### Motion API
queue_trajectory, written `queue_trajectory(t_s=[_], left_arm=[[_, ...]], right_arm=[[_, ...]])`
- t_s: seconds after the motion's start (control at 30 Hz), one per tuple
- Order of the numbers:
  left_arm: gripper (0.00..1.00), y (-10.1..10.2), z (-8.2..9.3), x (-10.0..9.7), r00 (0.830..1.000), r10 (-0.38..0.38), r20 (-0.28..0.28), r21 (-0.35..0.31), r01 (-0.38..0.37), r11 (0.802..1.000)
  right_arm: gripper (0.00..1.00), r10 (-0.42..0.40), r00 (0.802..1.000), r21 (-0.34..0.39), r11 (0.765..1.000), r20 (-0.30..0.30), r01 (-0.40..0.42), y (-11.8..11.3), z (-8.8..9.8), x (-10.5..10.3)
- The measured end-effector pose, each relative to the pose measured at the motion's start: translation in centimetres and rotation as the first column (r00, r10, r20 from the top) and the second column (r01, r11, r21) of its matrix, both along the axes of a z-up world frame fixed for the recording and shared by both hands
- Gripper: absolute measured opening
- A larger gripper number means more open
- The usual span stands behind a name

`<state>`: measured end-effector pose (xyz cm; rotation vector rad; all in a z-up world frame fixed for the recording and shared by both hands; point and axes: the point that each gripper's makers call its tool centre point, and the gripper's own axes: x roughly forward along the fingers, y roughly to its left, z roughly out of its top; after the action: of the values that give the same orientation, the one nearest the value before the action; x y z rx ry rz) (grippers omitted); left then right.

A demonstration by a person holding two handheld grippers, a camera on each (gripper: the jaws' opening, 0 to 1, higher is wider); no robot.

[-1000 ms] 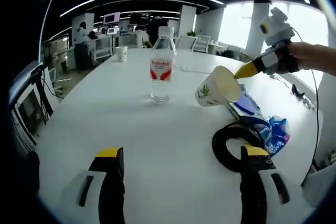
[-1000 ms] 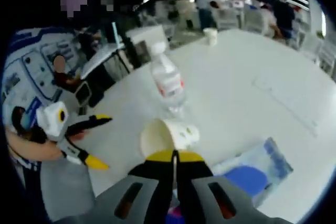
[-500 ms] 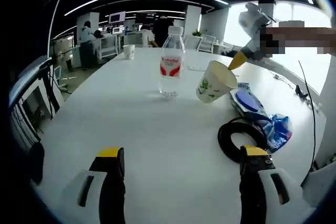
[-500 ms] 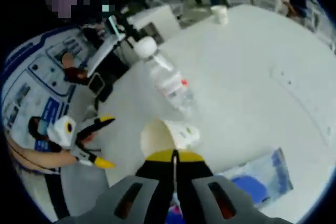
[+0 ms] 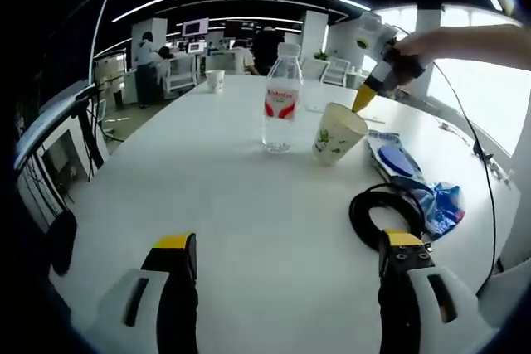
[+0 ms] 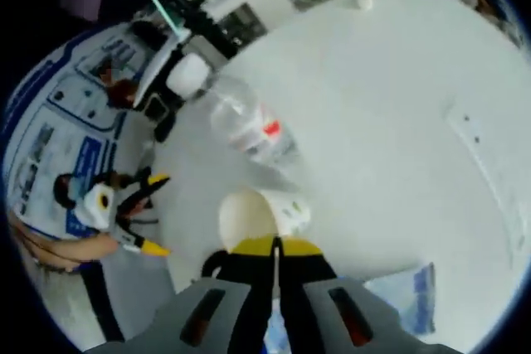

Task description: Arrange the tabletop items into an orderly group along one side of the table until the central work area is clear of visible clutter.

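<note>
1. Right tool (image 5: 365, 99) has its jaws pinched on the rim of the white paper cup with a green leaf print (image 5: 338, 133); seen from the left gripper view, the cup is tilted, its base on or just above the white counter (image 5: 207, 205), just right of the clear plastic water bottle with a red label (image 5: 280, 99).
2. Left tool (image 5: 286, 246) hangs over the near counter with its jaws spread wide and nothing between them.
3. Right of the cup lies a blue and white plastic packet (image 5: 398, 159); nearer, a coil of black cable (image 5: 386, 213) touches the packet's near end. A second white paper cup (image 5: 216, 80) stands far off on the counter.
4. Risks, as I judge them: the thin rim could buckle or slip from the pinch, and the cup would roll. Swinging it left could knock the bottle over, since the two stand so close.
5. Writing on the bottle's red label is too small to read; the cup's print shows no legible words.
6. In the right gripper view, the cup (image 6: 264, 215) sits just past the closed jaws, bottle (image 6: 241, 126) beyond.
</note>
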<state>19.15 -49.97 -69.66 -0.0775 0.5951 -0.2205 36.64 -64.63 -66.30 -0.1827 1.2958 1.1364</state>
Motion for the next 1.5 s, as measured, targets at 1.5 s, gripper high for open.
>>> queue_trajectory(t_s=[1.5], left_arm=[[0.88,1.9,-0.2,-0.4,0.996,0.093,-0.007,-0.014,-0.093,0.996]], right_arm=[[0.00,0.669,0.548,-0.322,0.733,0.502,-0.600,5.2,0.2,3.4]])
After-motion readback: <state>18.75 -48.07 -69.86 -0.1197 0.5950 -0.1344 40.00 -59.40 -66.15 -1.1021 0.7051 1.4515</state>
